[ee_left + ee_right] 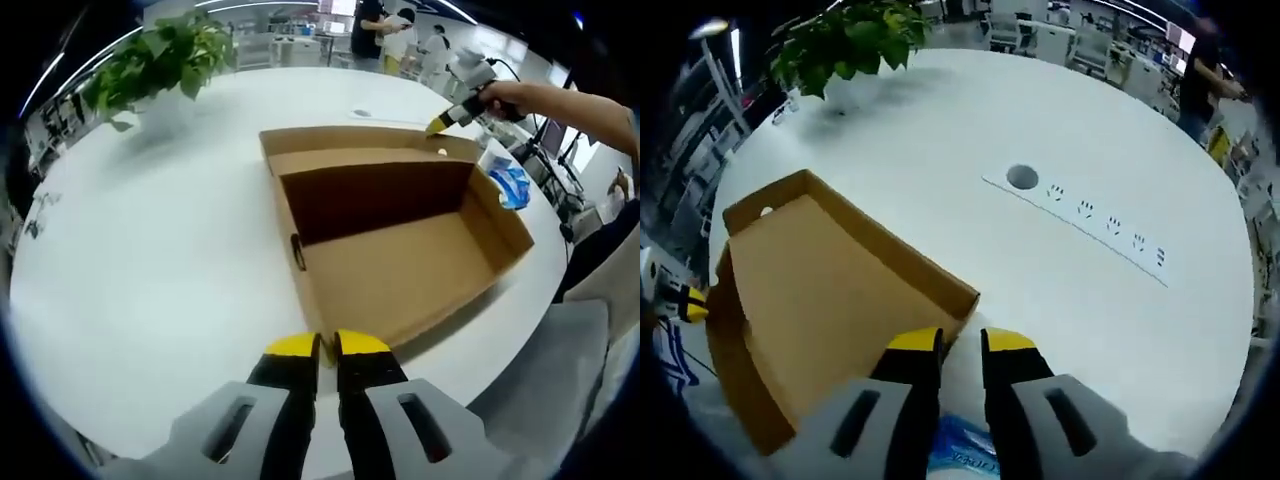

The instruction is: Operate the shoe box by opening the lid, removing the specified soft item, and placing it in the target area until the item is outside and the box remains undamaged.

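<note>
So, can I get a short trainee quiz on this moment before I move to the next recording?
1. True or false: the box is open and has nothing inside.
2. Where is the blue packet?
A. in the box
B. on the table, beside the box
C. between the left gripper's jaws
3. Fill in: at the table's far edge stands a leafy ___.

Key: 1 true; 2 B; 3 plant.
</note>
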